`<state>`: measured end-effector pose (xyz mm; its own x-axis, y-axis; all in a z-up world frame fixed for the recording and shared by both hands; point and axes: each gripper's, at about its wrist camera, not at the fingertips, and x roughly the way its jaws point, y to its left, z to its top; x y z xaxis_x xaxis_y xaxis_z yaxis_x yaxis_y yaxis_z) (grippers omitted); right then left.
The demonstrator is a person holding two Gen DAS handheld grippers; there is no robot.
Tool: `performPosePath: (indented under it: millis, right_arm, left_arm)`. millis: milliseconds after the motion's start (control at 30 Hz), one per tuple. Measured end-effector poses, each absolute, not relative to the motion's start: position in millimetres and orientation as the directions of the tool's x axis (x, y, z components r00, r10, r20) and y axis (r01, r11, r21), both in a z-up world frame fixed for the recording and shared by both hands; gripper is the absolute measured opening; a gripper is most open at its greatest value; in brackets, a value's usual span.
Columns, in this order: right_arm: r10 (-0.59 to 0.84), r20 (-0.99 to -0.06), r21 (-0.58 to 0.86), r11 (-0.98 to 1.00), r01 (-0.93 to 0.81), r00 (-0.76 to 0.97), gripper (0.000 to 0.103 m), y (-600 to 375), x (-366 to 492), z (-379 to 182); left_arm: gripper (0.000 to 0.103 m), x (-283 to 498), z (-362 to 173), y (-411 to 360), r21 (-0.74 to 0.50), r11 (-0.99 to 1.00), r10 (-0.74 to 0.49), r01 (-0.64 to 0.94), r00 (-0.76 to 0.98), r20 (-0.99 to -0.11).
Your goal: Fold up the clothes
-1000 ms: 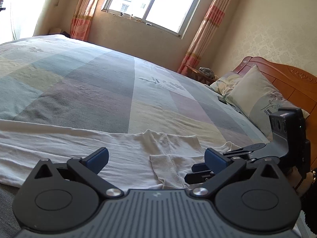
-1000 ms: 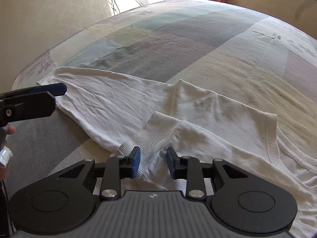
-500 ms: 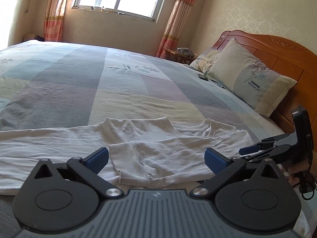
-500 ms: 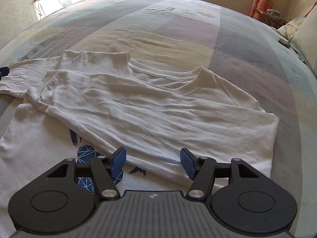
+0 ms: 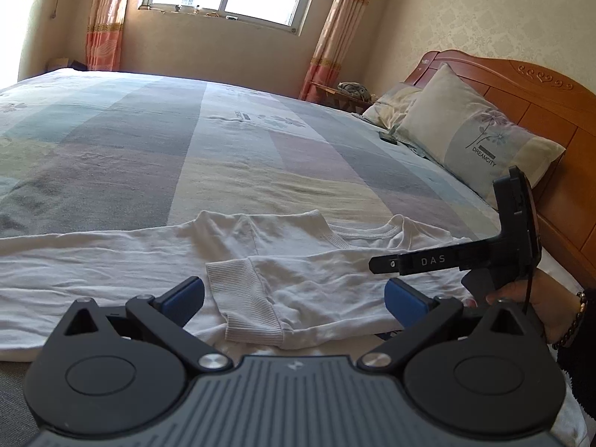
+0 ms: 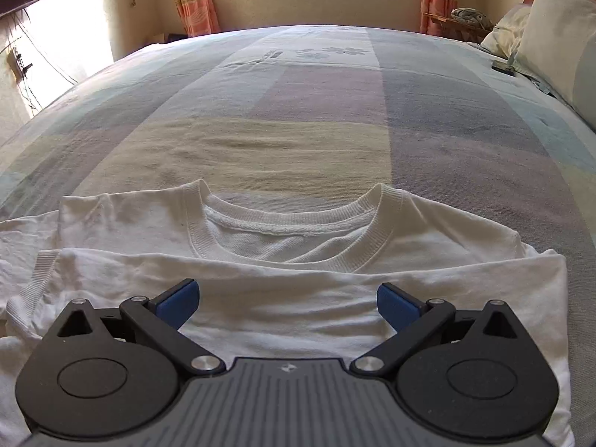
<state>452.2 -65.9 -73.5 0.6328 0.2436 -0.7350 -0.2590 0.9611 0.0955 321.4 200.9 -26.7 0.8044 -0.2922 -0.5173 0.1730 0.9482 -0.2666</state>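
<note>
A white long-sleeved sweatshirt (image 6: 298, 298) lies flat on the bed, its neckline (image 6: 290, 234) towards the far side. One sleeve is folded across the chest; its ribbed cuff (image 5: 246, 309) lies just ahead of my left gripper (image 5: 294, 296), which is open and empty. My right gripper (image 6: 287, 301) is open wide and empty, low over the folded sleeve below the neckline. In the left wrist view the right gripper (image 5: 383, 264) reaches in from the right, held by a hand.
The bed has a pastel patchwork cover (image 6: 298, 130). Pillows (image 5: 473, 141) lean on a wooden headboard (image 5: 540, 85) at the right. A small dark object (image 5: 388, 138) lies near the pillows. A window and curtains stand at the far wall.
My right gripper has opened wider and swung from the sleeve cuff to face the neckline. The left gripper has turned right and stays open.
</note>
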Motion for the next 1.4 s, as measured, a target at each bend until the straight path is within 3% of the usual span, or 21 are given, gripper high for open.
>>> performPosePath:
  millis: [200, 400, 567, 767, 1033, 1167, 1300, 1400]
  right_arm:
    - [0.206, -0.750, -0.027, 0.940, -0.340, 0.628, 0.103, -18.1, 466.2, -85.9]
    - [0.251, -0.713, 0.056, 0.951, -0.304, 0.655, 0.103, -75.5, 439.5, -47.0]
    - [0.132, -0.776, -0.019, 0.973, -0.232, 0.616, 0.103, -127.8, 409.3, -70.4]
    - [0.232, -0.735, 0.151, 0.972, -0.180, 0.637, 0.103, -161.8, 332.4, -45.7]
    - [0.159, -0.782, -0.022, 0.959, -0.282, 0.603, 0.103, -160.7, 193.6, -51.5]
    - [0.182, -0.796, -0.008, 0.950, -0.311, 0.577, 0.103, -160.9, 159.9, -69.5]
    - [0.181, -0.802, 0.034, 0.965, -0.259, 0.570, 0.103, -164.4, 155.1, -77.7]
    - [0.181, -0.796, 0.034, 0.966, -0.256, 0.577, 0.103, -164.9, 154.0, -80.4]
  left_arm:
    - [0.102, 325.6, -27.6, 204.9, -0.280, 0.947, -0.286, 0.156, 0.804, -0.521]
    - [0.102, 325.9, -28.2, 205.8, -0.284, 0.946, -0.287, 0.154, 0.803, -0.522]
    - [0.102, 325.8, -26.6, 197.2, -0.255, 0.953, -0.279, 0.164, 0.801, -0.529]
    - [0.102, 327.3, -25.4, 180.1, -0.197, 0.963, -0.262, 0.182, 0.793, -0.550]
    - [0.102, 311.5, -8.7, 139.8, -0.093, 0.959, -0.276, 0.269, 0.802, -0.530]
    - [0.102, 301.3, -3.0, 106.8, -0.024, 0.930, -0.322, 0.366, 0.785, -0.529]
    - [0.102, 297.4, -11.7, 58.9, 0.060, 0.898, -0.319, 0.436, 0.739, -0.594]
    - [0.102, 284.6, -21.8, 28.6, 0.054, 0.861, -0.356, 0.506, 0.676, -0.645]
